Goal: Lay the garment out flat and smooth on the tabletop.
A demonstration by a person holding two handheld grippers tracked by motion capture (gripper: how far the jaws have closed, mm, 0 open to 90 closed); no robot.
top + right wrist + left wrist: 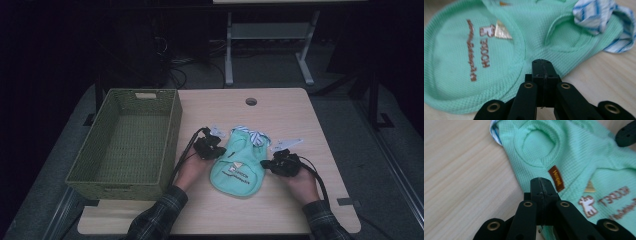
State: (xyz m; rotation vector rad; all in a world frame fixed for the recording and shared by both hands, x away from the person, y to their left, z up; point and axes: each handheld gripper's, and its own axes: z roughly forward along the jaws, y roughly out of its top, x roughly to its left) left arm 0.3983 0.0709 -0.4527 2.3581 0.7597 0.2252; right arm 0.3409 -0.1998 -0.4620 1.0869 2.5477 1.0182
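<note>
Nearest the camera in the high view, two plaid sleeves [159,215] came in from the bottom edge, each hand holding a black gripper over the wooden table [295,120]. The left gripper [213,148] sat at the left edge of a small mint-green garment [239,162], and the right gripper [275,162] sat at its right edge. In the left gripper view the jaws were pressed together at the garment's hem, just below a brown label [556,178]; whether cloth was caught between them could not be told. In the right gripper view the jaws were likewise closed tight against the garment's side edge, cloth between them unclear. The garment lay flat near the middle of the table, brown lettering [477,51] on its body and a blue-and-white striped collar [253,134] at its far end. To its left stood an open green woven basket [172,130]. Farther off, a round hole [251,101] marked the tabletop
</note>
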